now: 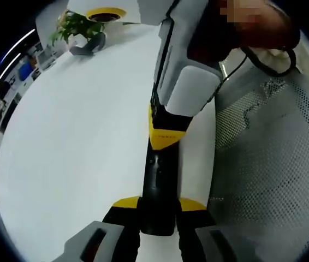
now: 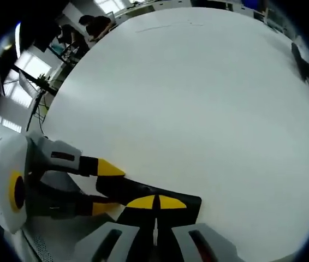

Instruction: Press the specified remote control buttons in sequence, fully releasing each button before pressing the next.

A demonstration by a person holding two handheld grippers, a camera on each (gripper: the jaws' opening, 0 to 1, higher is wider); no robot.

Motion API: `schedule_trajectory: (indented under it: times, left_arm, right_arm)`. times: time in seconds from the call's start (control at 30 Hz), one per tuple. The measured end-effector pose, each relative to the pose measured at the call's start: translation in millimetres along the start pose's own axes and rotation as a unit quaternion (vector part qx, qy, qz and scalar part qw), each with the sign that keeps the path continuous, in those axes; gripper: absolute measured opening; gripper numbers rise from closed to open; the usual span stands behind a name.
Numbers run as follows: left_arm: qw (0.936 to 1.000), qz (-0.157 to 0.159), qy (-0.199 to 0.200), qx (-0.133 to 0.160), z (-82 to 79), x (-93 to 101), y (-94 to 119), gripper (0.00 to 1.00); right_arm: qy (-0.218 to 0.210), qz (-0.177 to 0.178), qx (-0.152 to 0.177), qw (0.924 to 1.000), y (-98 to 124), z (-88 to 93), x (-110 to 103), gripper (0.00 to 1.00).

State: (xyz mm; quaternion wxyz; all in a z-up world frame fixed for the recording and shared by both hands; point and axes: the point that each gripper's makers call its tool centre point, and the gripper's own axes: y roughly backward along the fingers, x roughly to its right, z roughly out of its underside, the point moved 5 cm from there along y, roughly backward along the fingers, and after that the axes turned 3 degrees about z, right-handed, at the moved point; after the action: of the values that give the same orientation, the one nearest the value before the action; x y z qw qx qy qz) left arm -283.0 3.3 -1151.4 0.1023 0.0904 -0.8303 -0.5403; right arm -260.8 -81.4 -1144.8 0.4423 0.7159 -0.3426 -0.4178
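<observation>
step: remote (image 1: 157,191) is clamped between left gripper (image 1: 157,218) jaws | right gripper (image 2: 155,204) – closed, tips pressed on remote – full release is judged next | counter (image 2: 198,98) beneath

1. Setting: an open-plan office or lab workspace; the work surface is a large white table (image 1: 78,142) with a rounded edge.
2. Left gripper view, about 11 o'clock: a potted green plant (image 1: 78,27) stands on the far end of the table, with a yellow-rimmed round object (image 1: 105,13) just beyond it.
3. Same view, 9 to 10 o'clock: shelving or desks with small items (image 1: 29,63), blurred, past the table edge.
4. Same view, 3 to 4 o'clock: a grey mesh chair back (image 1: 274,164) beside the table.
5. Right gripper view, 11 o'clock: a person seated at a desk (image 2: 94,24); bright windows (image 2: 31,68) at 9 to 10 o'clock.
</observation>
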Motion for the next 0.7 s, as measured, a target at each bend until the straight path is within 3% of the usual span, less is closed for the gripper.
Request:
schedule_trajectory:
  times: [0.3,0.53,0.7]
  left_arm:
    - [1.0,-0.001,0.004,0.003,0.1,-0.3,-0.1,0.24]
    - [1.0,-0.003,0.007,0.006,0.3,0.2,0.2,0.24]
    - [0.9999,-0.004,0.008,0.006,0.4,0.6,0.4,0.24]
  right_arm:
    - [-0.004,0.0,0.002,1.0,-0.9,-1.5,2.4,0.0]
    - [-0.041,-0.032,0.01,0.9986,0.3,0.0,6.6,0.0]
    - [-0.012,-0.02,0.007,0.9997,1.1,0.1,1.1,0.0]
